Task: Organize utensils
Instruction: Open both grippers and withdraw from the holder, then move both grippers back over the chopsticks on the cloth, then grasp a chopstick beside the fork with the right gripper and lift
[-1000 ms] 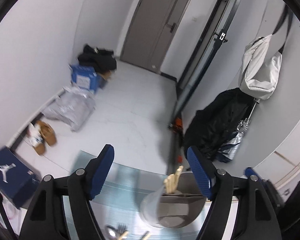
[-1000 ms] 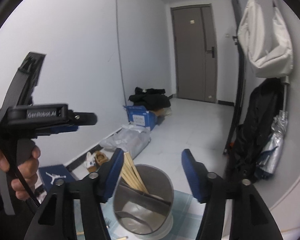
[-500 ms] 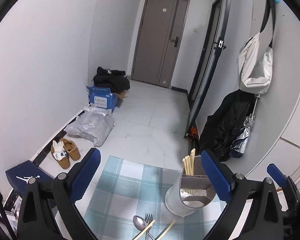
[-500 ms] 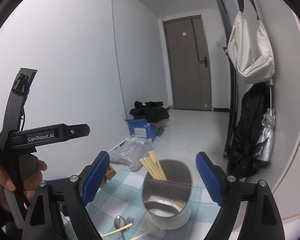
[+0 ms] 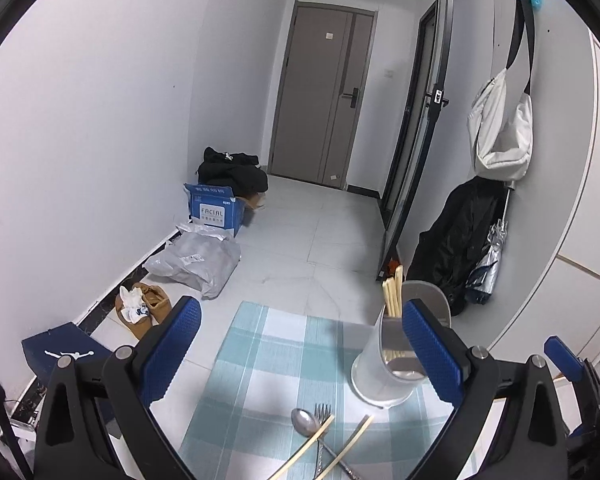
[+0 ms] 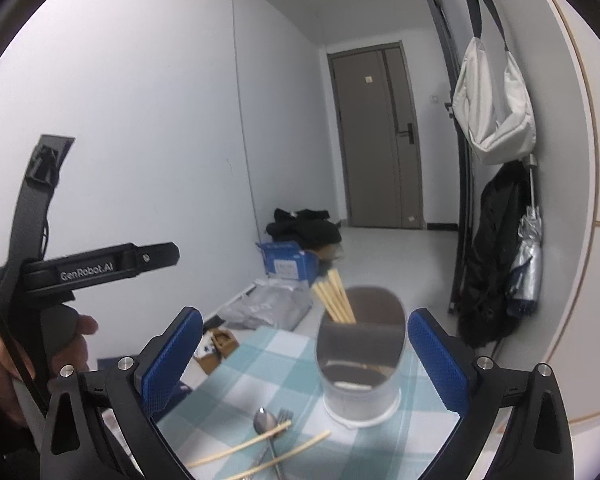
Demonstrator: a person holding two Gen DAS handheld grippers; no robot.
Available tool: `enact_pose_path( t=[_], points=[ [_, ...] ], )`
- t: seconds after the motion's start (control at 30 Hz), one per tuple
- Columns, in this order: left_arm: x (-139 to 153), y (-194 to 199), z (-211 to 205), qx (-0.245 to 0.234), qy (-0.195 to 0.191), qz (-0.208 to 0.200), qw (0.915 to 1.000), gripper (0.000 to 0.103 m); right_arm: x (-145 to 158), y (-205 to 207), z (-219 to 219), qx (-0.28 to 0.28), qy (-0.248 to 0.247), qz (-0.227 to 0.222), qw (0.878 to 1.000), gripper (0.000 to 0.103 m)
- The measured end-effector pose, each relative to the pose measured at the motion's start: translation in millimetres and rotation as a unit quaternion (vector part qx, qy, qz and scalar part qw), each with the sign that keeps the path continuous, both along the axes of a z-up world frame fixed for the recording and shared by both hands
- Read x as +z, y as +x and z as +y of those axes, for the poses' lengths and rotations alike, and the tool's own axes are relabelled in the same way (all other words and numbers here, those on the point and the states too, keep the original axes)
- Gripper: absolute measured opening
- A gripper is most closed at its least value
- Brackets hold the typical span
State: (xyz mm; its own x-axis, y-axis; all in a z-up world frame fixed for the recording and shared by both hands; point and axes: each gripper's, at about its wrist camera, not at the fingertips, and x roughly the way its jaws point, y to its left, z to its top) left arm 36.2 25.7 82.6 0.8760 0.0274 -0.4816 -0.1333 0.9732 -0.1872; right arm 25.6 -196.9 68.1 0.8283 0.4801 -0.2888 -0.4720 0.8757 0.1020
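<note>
A grey utensil holder (image 5: 384, 372) (image 6: 360, 376) stands on a teal checked cloth (image 5: 268, 360) (image 6: 260, 364). Several wooden chopsticks (image 5: 392, 294) (image 6: 334, 296) stick out of its back compartment. In front of it lie a spoon (image 5: 305, 422) (image 6: 265, 428), a fork (image 5: 322, 412) (image 6: 284, 416) and two loose chopsticks (image 5: 348, 446) (image 6: 244, 444), crossing each other. My left gripper (image 5: 300, 307) is open and empty, short of the utensils. My right gripper (image 6: 305, 315) has its jaws opening wide; the holder shows beyond them, untouched.
A hand (image 6: 4, 360) holds the left gripper's body (image 6: 100, 264) at the left of the right wrist view. On the floor beyond the cloth are shoes (image 5: 144, 308), a plastic bag (image 5: 200, 260) and a blue box (image 5: 216, 210). A coat and umbrella (image 5: 492, 264) hang on the right wall.
Both grippers have drawn back from the holder and their jaws have spread wider. The spoon, fork and loose chopsticks have come into view in front of it.
</note>
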Motion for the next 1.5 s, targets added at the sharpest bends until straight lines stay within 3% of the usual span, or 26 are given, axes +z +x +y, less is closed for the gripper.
enact_pose_path(
  t=[0.27, 0.5, 0.67, 0.83, 1.17, 1.3, 1.37, 1.5],
  points=[
    [-36, -7, 8, 0.01, -0.01, 0.021, 0.9997, 0.099, -34, -4, 6, -0.012, -0.015, 0.038, 0.999, 0.103],
    [-83, 2, 14, -0.026, -0.03, 0.097, 0.9945, 0.099, -72, 9, 11, -0.026, -0.03, 0.104, 0.994, 0.103],
    [-105, 14, 20, -0.041, -0.068, 0.16, 0.984, 0.099, -101, 24, 13, -0.03, -0.038, 0.16, 0.986, 0.103],
    [-117, 21, 25, -0.024, -0.067, 0.192, 0.9788, 0.099, -128, 40, 18, -0.027, -0.039, 0.227, 0.973, 0.103],
    [-118, 36, 38, -0.005, -0.072, 0.186, 0.9798, 0.099, -170, 75, 33, -0.011, -0.051, 0.331, 0.942, 0.08],
    [-121, 43, 41, -0.01, -0.089, 0.19, 0.9776, 0.099, -182, 94, 31, -0.023, -0.027, 0.359, 0.933, 0.071],
    [-123, 46, 45, -0.008, -0.096, 0.195, 0.9761, 0.099, -190, 103, 29, -0.03, -0.006, 0.38, 0.924, 0.059],
    [-123, 48, 46, -0.013, -0.1, 0.193, 0.976, 0.099, -202, 111, 26, -0.041, 0.025, 0.406, 0.913, 0.056]
  ],
)
